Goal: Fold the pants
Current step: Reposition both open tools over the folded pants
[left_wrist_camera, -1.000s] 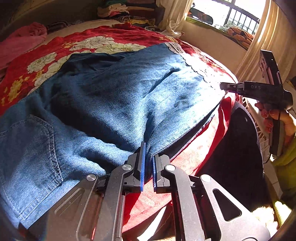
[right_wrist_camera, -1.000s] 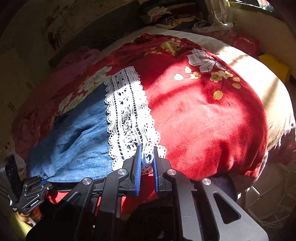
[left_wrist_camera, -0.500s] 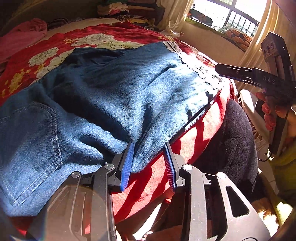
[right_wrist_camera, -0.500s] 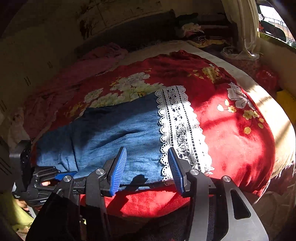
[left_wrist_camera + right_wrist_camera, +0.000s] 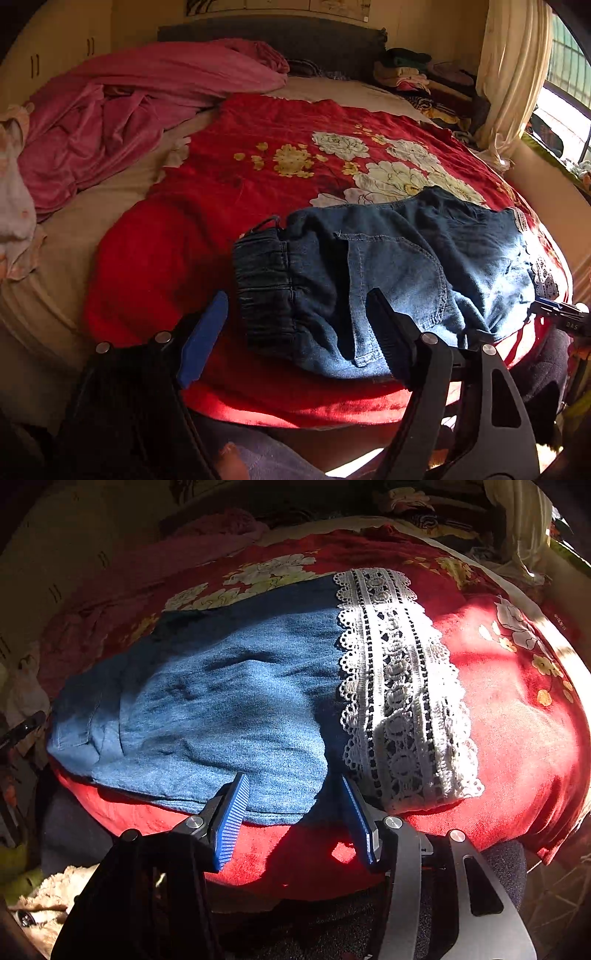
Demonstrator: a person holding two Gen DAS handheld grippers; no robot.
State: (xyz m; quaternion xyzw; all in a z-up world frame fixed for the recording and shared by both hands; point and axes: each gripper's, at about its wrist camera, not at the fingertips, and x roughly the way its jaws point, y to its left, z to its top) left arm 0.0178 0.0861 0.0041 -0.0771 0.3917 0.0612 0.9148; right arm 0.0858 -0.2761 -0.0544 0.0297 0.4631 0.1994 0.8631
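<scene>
Both grippers stand with jaws spread wide, gripping nothing. Left gripper (image 5: 295, 339) hovers near the elastic waistband (image 5: 264, 284); right gripper (image 5: 291, 819) sits at the 6 o'clock edge of the leg, lace hem (image 5: 399, 686) toward 1 o'clock. Pants (image 5: 388, 273) lie flat on the red blanket (image 5: 240, 177) on the bed. Risk, as judged: a low grab pinches blanket along with denim; loose lace may snag.

I see a wide bed (image 5: 62, 266) with a beige sheet under a red floral blanket (image 5: 258, 177). A crumpled pink velvet cover (image 5: 122, 122) lies at its far left corner, below a dark padded headboard (image 5: 269, 37). Cream curtains (image 5: 513, 66) frame a bright barred window (image 5: 565, 85); sunlight falls across the bed's right edge.
</scene>
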